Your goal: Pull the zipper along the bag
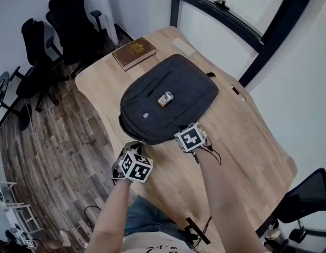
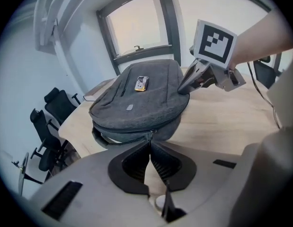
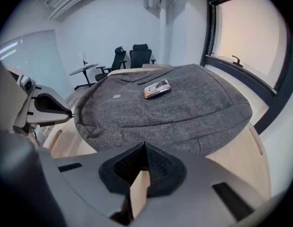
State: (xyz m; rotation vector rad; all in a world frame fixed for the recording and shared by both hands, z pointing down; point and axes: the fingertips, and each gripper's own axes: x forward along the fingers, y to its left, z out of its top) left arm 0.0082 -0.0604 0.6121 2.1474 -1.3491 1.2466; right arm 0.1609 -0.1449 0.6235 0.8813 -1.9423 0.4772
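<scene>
A dark grey backpack (image 1: 168, 96) lies flat on the wooden table (image 1: 241, 141), with a small orange-and-silver item (image 1: 165, 99) on top. My left gripper (image 1: 134, 145) is at the bag's near left rim. In the left gripper view its jaws (image 2: 149, 140) are shut on the zipper pull (image 2: 151, 133), and the seam to the left of the pull gapes. My right gripper (image 1: 188, 130) is at the near right rim, shut, with its tips (image 2: 181, 90) pinching the bag's side. In the right gripper view the jaws (image 3: 145, 145) meet against the grey fabric (image 3: 174, 108).
A brown book (image 1: 134, 51) lies on the table beyond the bag. Black office chairs (image 1: 57, 30) stand on the wood floor to the left. A dark window frame (image 1: 257, 30) runs behind the table. The table's curved edge passes just left of the bag.
</scene>
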